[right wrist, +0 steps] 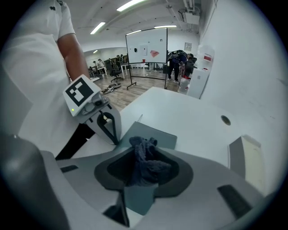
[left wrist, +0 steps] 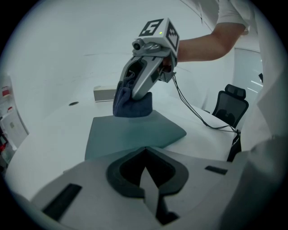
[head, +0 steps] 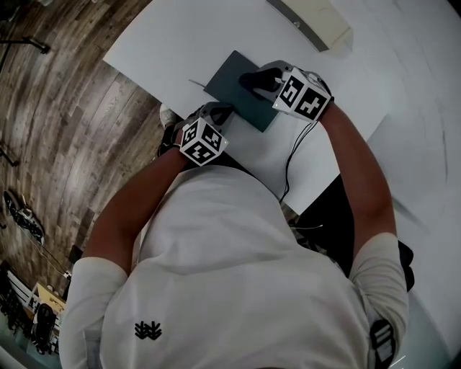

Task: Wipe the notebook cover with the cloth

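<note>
A dark teal notebook (head: 236, 88) lies closed on the white table (head: 173, 43). My right gripper (head: 253, 79) is shut on a bunched dark blue cloth (right wrist: 143, 164) and holds it down on the cover's far part; the cloth (left wrist: 132, 106) shows under its fingers in the left gripper view. My left gripper (head: 220, 111) is shut, with its tips resting at the notebook's (left wrist: 130, 132) near edge. From the right gripper view, the left gripper (right wrist: 116, 140) touches the notebook (right wrist: 155, 138) at its left edge. Whether it pinches the cover is hidden.
A flat beige box (head: 311, 20) lies at the table's far side. A black cable (head: 291, 155) runs from the right gripper off the table's near edge. A black office chair (left wrist: 230, 108) stands beside the table. A round cable hole (right wrist: 225, 120) is in the tabletop.
</note>
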